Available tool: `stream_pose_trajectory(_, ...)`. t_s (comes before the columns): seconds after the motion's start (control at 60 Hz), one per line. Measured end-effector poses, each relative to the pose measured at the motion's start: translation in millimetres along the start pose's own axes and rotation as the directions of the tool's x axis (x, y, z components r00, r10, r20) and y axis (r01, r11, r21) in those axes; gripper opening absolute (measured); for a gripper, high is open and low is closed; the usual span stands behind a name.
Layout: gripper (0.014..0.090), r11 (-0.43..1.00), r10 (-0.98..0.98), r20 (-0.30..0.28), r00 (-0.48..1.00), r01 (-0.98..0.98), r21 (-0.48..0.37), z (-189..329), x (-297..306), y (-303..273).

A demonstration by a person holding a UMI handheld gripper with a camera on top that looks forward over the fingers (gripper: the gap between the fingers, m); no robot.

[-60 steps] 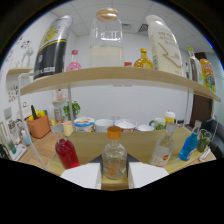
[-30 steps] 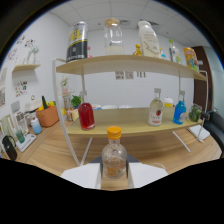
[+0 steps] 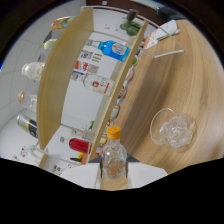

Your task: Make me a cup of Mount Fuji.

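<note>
Two tiers of wooden shelf (image 3: 65, 75) fill most of the view, rolled hard over so that the boards run nearly upright, with a blue bottle (image 3: 112, 49), a clear bottle with a red label (image 3: 95, 84) and a red bottle (image 3: 80, 145) on the lower tier. Next in size is the wooden table (image 3: 192, 85), and on it the glass (image 3: 173, 130), a clear tumbler with ice in it, standing beyond the fingers and off to one side. Smallest is the small clear bottle (image 3: 114, 159) with an orange cap, gripped between the two fingers of the gripper (image 3: 114, 172), which press on its sides (the cap looks to be on, though that is hard to confirm). Judging by the tilted scene, the hand holding the gripper is rolled strongly to one side, so the bottle likely lies well off vertical relative to the table. The risk from here is a miss: the bottle mouth is not over the glass, so an open cap would send liquid onto the table. A smooth round bottle could also slip or twist between the fingers at this roll.
</note>
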Motion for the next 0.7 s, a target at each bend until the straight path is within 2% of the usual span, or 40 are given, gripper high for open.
stream_pose_trajectory(0.15,0.0348,0.949,0.314,0.072,0.947,-0.314,-0.009,5.3,1.8,-8.4)
stream_pose_trajectory(0.25,0.0346,0.877,0.480,0.117,0.869,-0.478,-0.045,3.4,0.1,-13.7)
stream_pose_trajectory(0.383,0.0349,0.827,0.562,0.140,0.815,-0.560,-0.057,3.9,4.0,-13.8)
stream_pose_trajectory(0.567,0.0347,0.835,0.548,0.143,0.824,-0.549,-0.035,0.2,3.5,-16.9)
stream_pose_trajectory(0.7,0.0351,0.954,0.296,0.111,0.949,-0.300,0.023,-6.2,-17.4,-18.2)
